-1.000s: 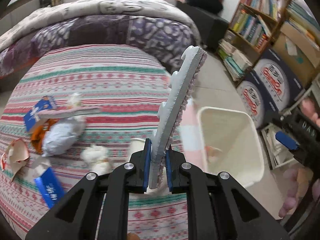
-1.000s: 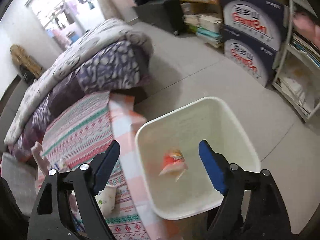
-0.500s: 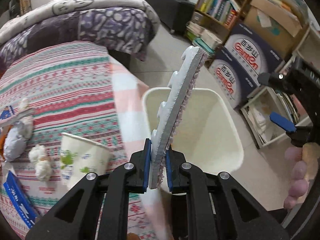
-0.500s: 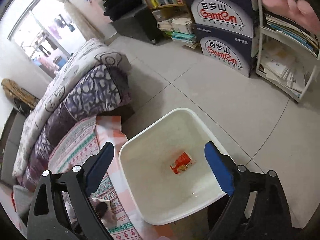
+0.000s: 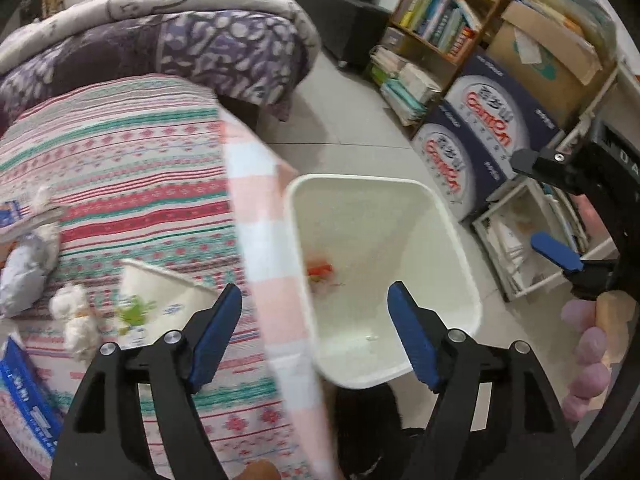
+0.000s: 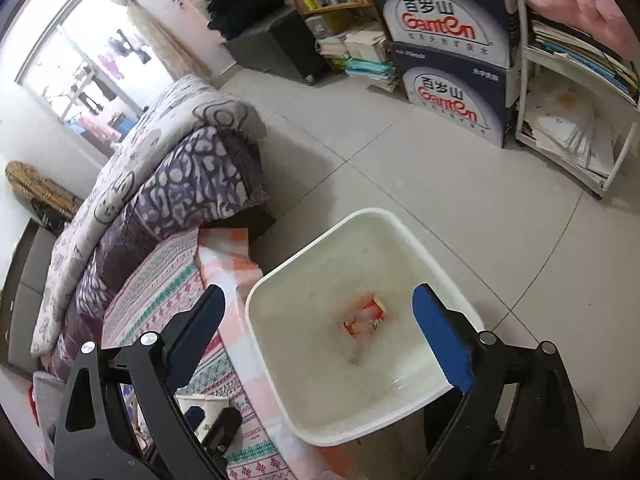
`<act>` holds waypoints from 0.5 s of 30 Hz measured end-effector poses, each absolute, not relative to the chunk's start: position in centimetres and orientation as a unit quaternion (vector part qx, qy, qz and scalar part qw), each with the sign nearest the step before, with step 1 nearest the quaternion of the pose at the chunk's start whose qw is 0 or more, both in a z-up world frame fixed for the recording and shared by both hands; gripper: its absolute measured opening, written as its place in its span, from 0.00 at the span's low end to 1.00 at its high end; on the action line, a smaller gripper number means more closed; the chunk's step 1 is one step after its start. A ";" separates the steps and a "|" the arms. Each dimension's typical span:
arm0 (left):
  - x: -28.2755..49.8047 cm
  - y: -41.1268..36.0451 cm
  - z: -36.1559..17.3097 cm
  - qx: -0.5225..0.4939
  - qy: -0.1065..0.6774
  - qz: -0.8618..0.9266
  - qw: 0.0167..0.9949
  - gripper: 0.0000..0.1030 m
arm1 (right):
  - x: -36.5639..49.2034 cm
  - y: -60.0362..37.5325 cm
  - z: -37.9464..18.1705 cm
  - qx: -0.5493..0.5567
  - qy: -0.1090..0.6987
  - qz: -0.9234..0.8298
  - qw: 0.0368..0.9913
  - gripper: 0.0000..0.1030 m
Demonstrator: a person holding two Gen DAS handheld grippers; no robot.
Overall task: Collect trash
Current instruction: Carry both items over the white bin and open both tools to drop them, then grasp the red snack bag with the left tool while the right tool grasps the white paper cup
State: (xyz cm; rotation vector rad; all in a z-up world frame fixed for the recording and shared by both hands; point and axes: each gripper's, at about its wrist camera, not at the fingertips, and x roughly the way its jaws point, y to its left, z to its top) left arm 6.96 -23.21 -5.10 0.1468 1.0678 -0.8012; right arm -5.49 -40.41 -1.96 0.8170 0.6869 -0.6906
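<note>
Both tongs gape empty over the white bin: left tongs at its near rim, right tongs above the orange wrapper inside. Next, swing the left tongs back to the bed, taking the paper cup by its rim, gently, lest it crush.

The bed is covered by a striped sheet with red, green and pink bands. On it lie a paper cup on its side, a white tissue ball just beside the cup, a grey-blue crumpled bag further left, and a blue box near the lower edge. A folded purple and grey quilt rests at the far end. The tiled floor carries a white bin touching the bed side, two stacked dark cartons and a bookshelf.
</note>
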 end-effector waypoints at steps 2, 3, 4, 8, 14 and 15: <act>7.5 -22.2 -5.1 0.070 0.495 -0.358 0.789 0.72 | -4.8 -39.6 -2.0 0.370 0.329 -0.316 0.809 0.88; 7.9 -21.4 -5.0 0.069 0.495 -0.348 0.793 0.72 | -4.3 -39.1 -2.0 0.363 0.335 -0.312 0.812 0.88; 8.0 -20.9 -4.9 0.068 0.495 -0.343 0.796 0.72 | -3.9 -38.8 -2.1 0.357 0.340 -0.309 0.813 0.88; 9.3 -18.2 -4.4 0.071 0.489 -0.309 0.813 0.76 | -2.0 -36.7 -2.9 0.337 0.371 -0.286 0.817 0.89; 10.9 -14.4 -4.4 0.072 0.497 -0.264 0.824 0.76 | 0.7 -33.1 -3.8 0.294 0.409 -0.255 0.825 0.90; 10.9 -13.9 -4.4 0.074 0.496 -0.258 0.826 0.76 | 1.1 -32.6 -4.0 0.288 0.414 -0.250 0.826 0.90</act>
